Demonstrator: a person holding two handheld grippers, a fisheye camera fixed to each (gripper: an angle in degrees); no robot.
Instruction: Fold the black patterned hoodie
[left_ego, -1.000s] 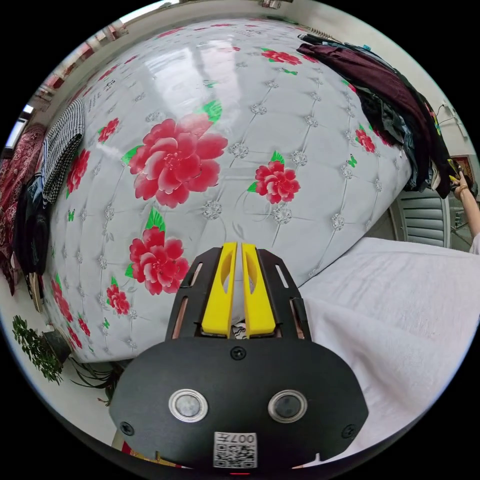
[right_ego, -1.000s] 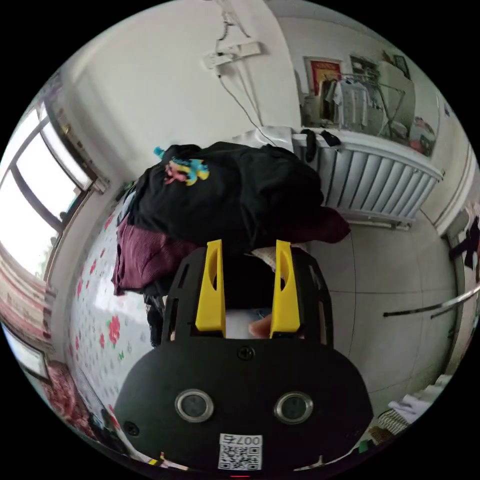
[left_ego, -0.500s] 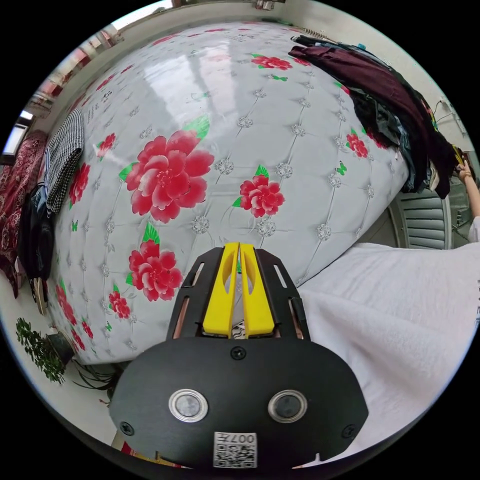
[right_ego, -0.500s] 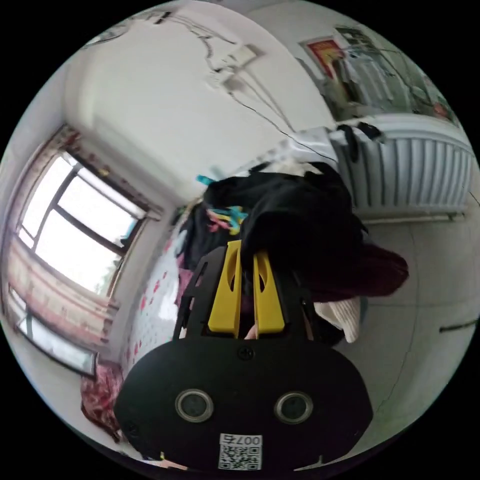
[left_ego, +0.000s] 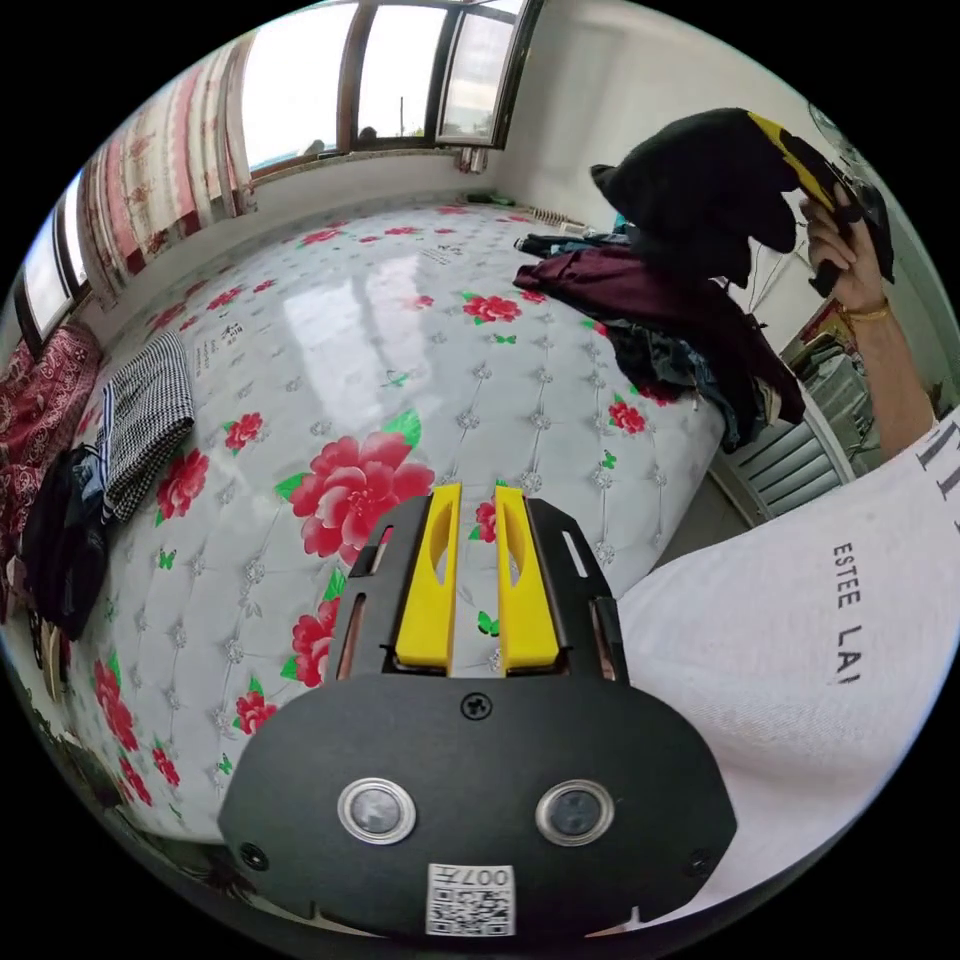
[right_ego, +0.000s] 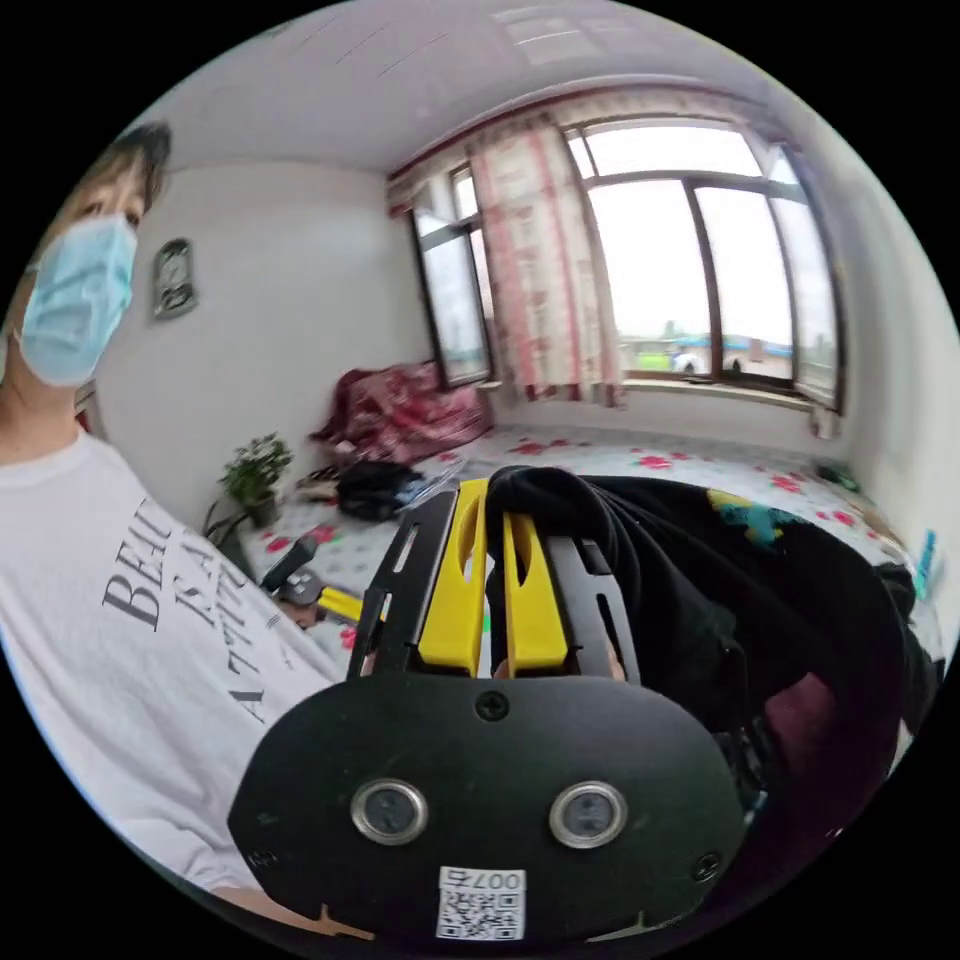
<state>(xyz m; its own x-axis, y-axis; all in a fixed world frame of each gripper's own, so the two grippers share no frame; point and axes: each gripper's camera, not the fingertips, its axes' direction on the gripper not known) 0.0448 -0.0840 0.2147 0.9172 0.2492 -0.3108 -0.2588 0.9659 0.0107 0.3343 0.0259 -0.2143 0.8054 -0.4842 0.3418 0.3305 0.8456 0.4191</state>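
Observation:
My right gripper (right_ego: 490, 500) is shut on a fold of the black hoodie (right_ego: 720, 610), whose bright patch (right_ego: 752, 520) shows on its back. The hoodie hangs from the jaws over the flowered mattress (right_ego: 640, 460). In the left gripper view the same hoodie (left_ego: 700, 185) is held high at the upper right, with a hand around the right gripper (left_ego: 815, 175). My left gripper (left_ego: 478, 500) hovers low over the mattress (left_ego: 380, 330); it is open by a narrow gap with nothing in it. The left gripper (right_ego: 315, 592) also appears beside the person's white shirt.
A heap of clothes topped by a maroon garment (left_ego: 650, 300) lies on the mattress's right side. A checked garment (left_ego: 150, 410) and dark clothes (left_ego: 60, 530) lie at the left edge. A radiator (left_ego: 790, 460) stands below the heap. A plant (right_ego: 250, 475) stands by the wall.
The right gripper closed on the black hoodie and lifted it off the heap, swinging round toward the person. The left gripper's jaws parted slightly and its view tilted up.

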